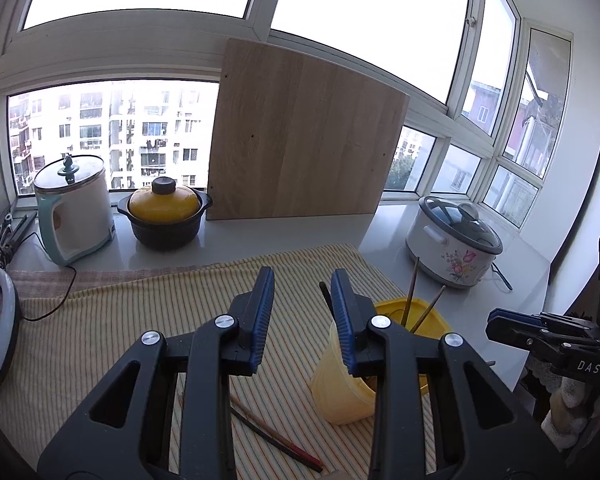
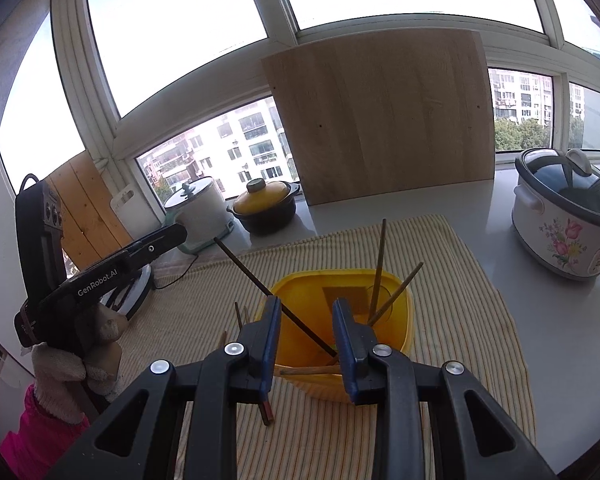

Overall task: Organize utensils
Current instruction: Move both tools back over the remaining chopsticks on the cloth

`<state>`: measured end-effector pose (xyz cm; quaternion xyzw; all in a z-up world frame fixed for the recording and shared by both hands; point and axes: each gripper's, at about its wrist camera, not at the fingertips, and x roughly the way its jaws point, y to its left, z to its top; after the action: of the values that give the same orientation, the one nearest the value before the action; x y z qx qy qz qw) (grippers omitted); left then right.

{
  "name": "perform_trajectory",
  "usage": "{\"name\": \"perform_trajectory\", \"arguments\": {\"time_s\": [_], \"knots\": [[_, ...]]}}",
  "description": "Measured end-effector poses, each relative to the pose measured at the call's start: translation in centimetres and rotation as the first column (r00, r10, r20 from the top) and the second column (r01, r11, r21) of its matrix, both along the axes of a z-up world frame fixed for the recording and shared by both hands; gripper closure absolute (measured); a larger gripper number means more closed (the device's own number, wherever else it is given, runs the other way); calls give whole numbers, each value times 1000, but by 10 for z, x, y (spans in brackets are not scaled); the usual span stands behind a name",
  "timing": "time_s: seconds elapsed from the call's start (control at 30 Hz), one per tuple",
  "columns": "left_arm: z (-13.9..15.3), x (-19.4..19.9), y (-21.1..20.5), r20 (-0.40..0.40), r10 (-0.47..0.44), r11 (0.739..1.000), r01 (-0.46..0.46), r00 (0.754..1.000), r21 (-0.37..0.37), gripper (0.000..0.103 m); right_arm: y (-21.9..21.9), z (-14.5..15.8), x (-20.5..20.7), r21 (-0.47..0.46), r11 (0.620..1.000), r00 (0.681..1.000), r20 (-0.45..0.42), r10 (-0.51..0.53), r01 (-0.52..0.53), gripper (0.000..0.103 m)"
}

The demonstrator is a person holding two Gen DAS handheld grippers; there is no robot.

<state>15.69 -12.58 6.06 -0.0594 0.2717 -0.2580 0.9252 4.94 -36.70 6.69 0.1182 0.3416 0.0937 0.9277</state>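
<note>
Both my left tongs [image 1: 302, 284] and right tongs [image 2: 306, 312] gape empty; a careless reach tips the yellow tub [image 2: 396, 344], spilling its chopsticks [image 2: 378, 268].

The right gripper's arms cover the near wall of the yellow container [image 2: 400, 320] and the lower ends of the chopsticks [image 2: 300, 322] inside. Two loose chopsticks [image 1: 276, 436] vanish beneath the left gripper; a grey-rimmed object [image 1: 0, 320], possibly a stand, is cut off at frame's edge.
</note>
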Motion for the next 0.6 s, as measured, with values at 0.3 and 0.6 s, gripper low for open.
{"name": "perform_trajectory", "arguments": {"time_s": [0.3,0.6], "knots": [[-23,-4,56,-74,78,997,-76,994,30,74,37,-6,-8,-24,996,996,-5,88,-88,75],[-87,6,81,-252,122,990,-101,960,96,74,80,-47,-8,-55,984,983,-89,163,-168,75]]}}
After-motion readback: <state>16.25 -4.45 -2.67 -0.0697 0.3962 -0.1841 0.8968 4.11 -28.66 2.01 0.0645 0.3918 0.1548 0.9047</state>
